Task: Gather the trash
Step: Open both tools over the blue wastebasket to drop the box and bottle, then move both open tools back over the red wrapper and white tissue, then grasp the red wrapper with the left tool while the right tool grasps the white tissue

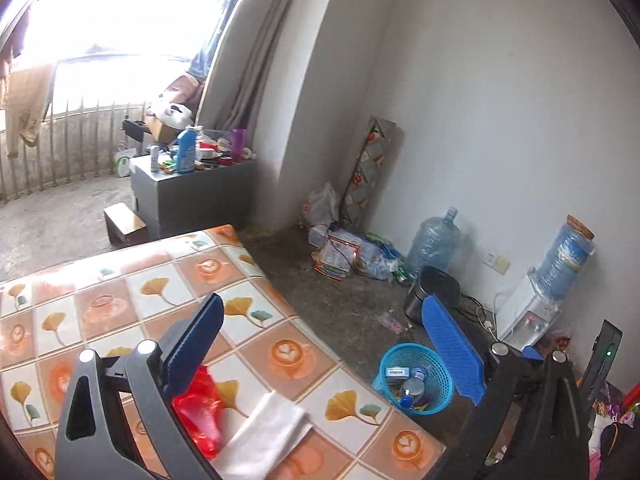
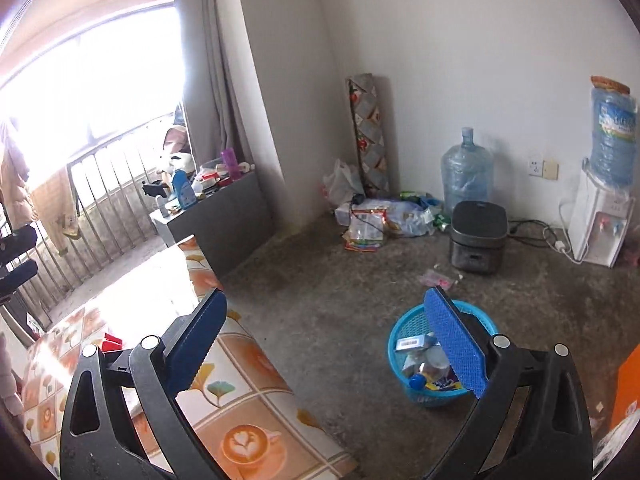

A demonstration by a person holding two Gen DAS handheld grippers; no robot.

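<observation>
Both tongs, left (image 1: 320, 344) and right (image 2: 328, 344), gape empty; we hover between desk (image 1: 280, 320) trash and basket (image 2: 404, 332).

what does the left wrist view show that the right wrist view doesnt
Only the left wrist view shows a red plastic bag and a white folded cloth on the patterned table. Only the right wrist view shows an orange box at its right edge. Both share the blue basket with trash inside, the black rice cooker, the water dispenser, and open tongs.
</observation>
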